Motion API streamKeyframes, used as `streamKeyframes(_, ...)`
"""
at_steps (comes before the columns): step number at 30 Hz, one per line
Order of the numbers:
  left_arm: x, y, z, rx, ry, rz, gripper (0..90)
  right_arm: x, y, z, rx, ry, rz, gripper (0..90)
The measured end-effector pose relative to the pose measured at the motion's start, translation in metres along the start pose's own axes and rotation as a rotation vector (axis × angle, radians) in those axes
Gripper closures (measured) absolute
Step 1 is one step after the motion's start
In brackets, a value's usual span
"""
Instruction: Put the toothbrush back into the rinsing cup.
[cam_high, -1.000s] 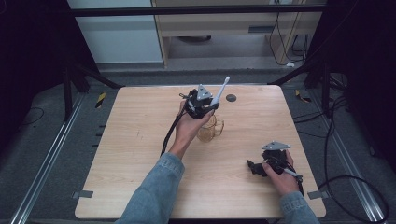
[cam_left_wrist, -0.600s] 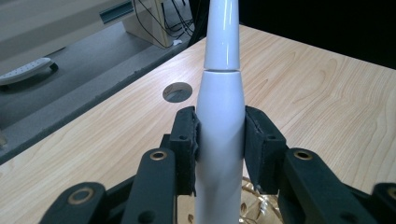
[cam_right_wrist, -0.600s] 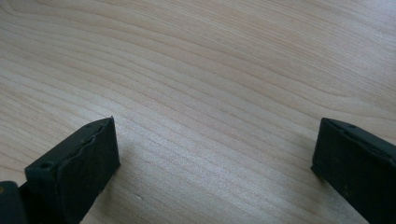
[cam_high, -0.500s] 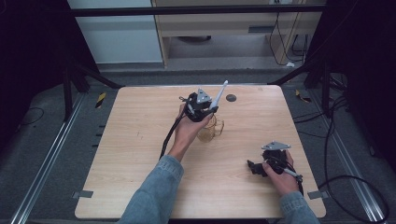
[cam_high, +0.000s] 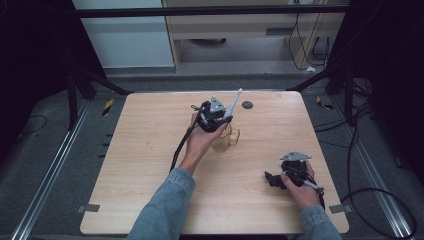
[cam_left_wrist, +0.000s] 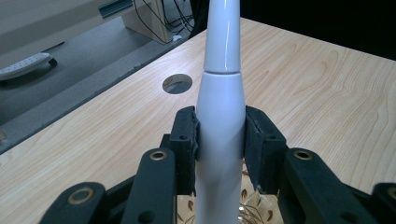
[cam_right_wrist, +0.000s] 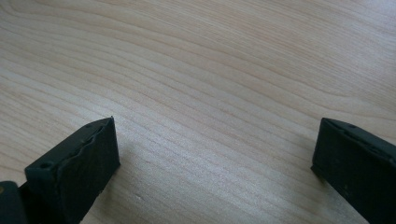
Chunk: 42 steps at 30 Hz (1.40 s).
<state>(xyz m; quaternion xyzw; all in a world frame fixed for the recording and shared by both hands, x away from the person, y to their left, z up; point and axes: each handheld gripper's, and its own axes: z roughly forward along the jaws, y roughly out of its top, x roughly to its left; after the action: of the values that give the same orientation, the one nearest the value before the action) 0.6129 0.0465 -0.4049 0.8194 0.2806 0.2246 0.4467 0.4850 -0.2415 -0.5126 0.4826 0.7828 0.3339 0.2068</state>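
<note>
My left gripper (cam_high: 220, 114) is shut on a white tapered stick (cam_high: 233, 102) whose thin end points up and to the right. In the left gripper view the pads (cam_left_wrist: 187, 140) press on both sides of the white stick (cam_left_wrist: 222, 93). Just below it stands a clear glass cup (cam_high: 227, 140) with a gold pattern, whose rim (cam_left_wrist: 252, 205) peeks out between the jaws. My right gripper (cam_high: 272, 179) rests low on the wooden table (cam_high: 150, 165) near the front right. Its jaws stand wide apart, with bare wood between them (cam_right_wrist: 215, 154).
A round dark hole (cam_high: 247, 105) sits in the tabletop behind the cup, also seen as the hole (cam_left_wrist: 177, 83) in the left gripper view. A black cable (cam_high: 180, 147) trails from the left gripper along the forearm. Metal rails and cables lie on the floor around the table.
The left gripper with the white stick has shifted very slightly, the stick's tip dropping a touch. The right gripper has kept still.
</note>
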Motion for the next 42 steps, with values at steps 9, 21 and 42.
streamKeyframes(9,-0.002,-0.002,-0.003,0.005,0.002,0.002,66.5,0.0,0.0,0.0,0.0,0.0,-0.002,0.6)
streamKeyframes(21,-0.004,-0.006,-0.004,0.02,0.005,0.003,66.5,0.0,0.0,0.0,0.0,-0.001,-0.001,0.6)
streamKeyframes(42,-0.003,-0.013,-0.001,0.044,0.004,-0.006,66.4,0.0,0.0,0.0,0.001,0.003,0.003,0.6)
